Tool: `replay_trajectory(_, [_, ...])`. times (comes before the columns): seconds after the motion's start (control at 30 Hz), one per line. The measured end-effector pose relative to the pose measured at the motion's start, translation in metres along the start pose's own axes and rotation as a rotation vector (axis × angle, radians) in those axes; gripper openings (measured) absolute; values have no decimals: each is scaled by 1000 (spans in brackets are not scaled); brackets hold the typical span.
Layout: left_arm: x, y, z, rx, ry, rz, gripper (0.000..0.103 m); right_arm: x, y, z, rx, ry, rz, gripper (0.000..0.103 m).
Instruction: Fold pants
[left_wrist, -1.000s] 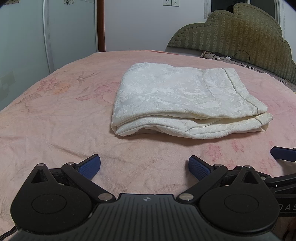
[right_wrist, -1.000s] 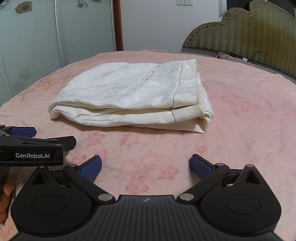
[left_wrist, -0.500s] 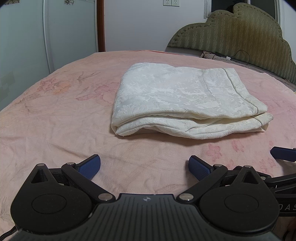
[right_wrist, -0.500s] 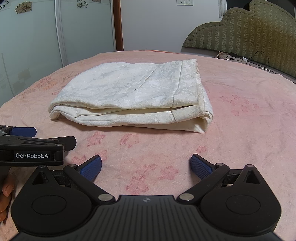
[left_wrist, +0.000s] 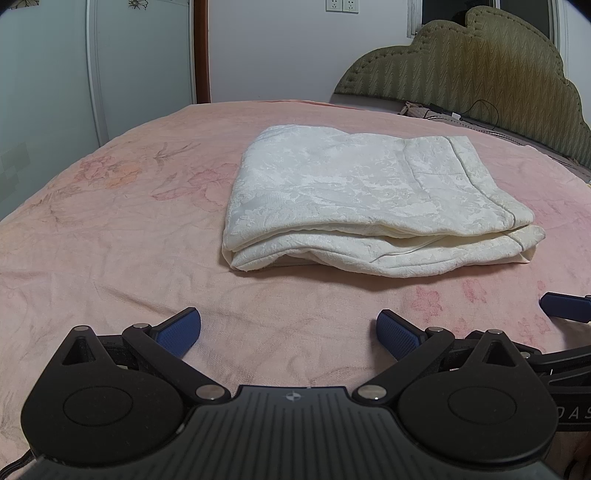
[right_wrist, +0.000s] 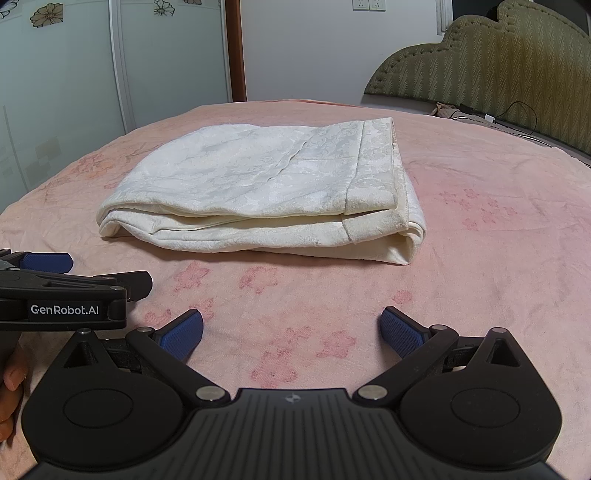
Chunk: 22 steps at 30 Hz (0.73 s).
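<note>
Neatly folded cream-white brocade pants (left_wrist: 373, 201) lying on pink floral bedspread (left_wrist: 110, 236), left gripper (left_wrist: 289, 332) and right gripper (right_wrist: 291, 330) spread wide, empty, well short of them.

My left wrist camera sits low behind my left gripper (left_wrist: 289, 329), looking forward across the pink bedspread (left_wrist: 110, 229) toward the headboard (left_wrist: 480, 62), with the folded white pants (left_wrist: 354, 199) near, right of centre. My right wrist camera looks the same way from behind my right gripper (right_wrist: 291, 328), beside it. Both views share the pants (right_wrist: 258, 192), headboard and wardrobe doors (right_wrist: 74, 74); each catches the other gripper at its edge.
</note>
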<state>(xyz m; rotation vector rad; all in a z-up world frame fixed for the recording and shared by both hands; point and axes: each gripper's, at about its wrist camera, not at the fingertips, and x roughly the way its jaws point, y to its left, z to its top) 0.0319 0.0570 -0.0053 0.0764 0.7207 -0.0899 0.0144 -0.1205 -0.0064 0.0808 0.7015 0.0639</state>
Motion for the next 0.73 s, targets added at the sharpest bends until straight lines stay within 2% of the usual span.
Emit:
replay_trajectory(0.57, [0,-1,1,0,0,-2,103,0,0,0,-1,0,0,103])
replay_trajectory(0.73, [-8,6,1,-10,-30,-9,103,0,0,0,-1,1,-1,103])
